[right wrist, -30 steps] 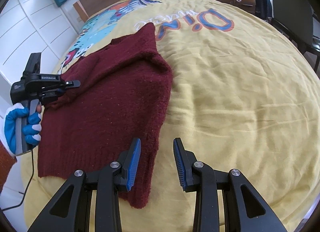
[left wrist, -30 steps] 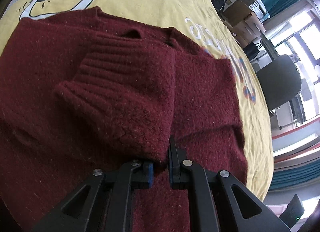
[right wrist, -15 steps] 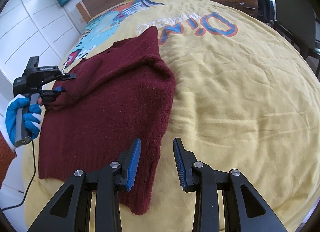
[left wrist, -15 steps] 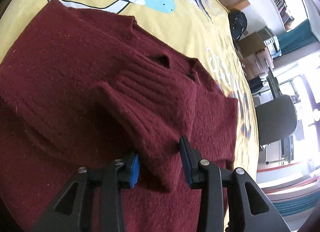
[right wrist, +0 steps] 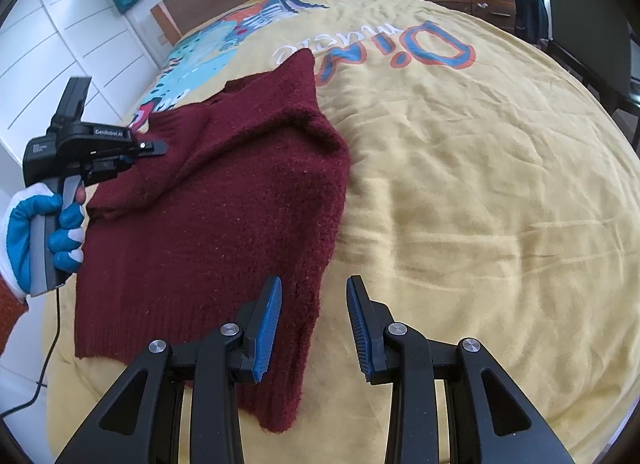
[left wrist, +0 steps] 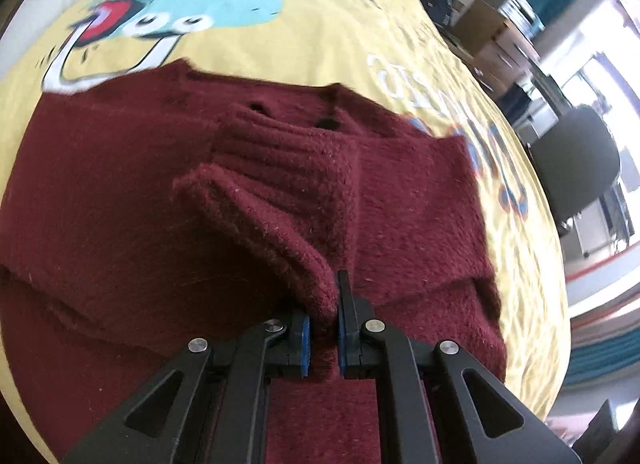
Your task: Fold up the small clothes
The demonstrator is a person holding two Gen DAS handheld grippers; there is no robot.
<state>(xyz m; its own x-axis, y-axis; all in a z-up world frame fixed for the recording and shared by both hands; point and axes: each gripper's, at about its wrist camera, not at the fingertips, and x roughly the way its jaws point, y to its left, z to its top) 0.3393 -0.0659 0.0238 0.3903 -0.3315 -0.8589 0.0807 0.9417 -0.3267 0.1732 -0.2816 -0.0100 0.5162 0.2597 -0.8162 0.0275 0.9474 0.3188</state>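
The near hem of the maroon sweater [right wrist: 224, 199] is partly hidden behind the fingers of the right gripper [right wrist: 314, 328], and its bottom corner is cut off from clear view under the black arms. In the left wrist view the picture is blurred toward the edges, so the cartoon print beyond the sweater is hard to make out.

The sweater is a fuzzy, thick knit with ribbed cuff and hem, and it is spread on the yellow bedspread [right wrist: 460, 183] of a bed, toward the left side of it as seen from the right wrist. A sleeve [left wrist: 280, 191] has been laid across the sweater's body, its ribbed cuff nearest the collar.

The left gripper [left wrist: 322, 328] is pressed together on a fold of that sleeve (the knit is pinched between the blue pads). It is held by a hand [right wrist: 44, 232] in a blue and white glove. The right gripper's fingers are spread above the sweater's right edge, with nothing between them.

On the bedspread beside the sweater, "DiNO" can be read upside down; the smaller white script next to it cannot be read. A small white label on the left gripper's body is too fine to read surely.
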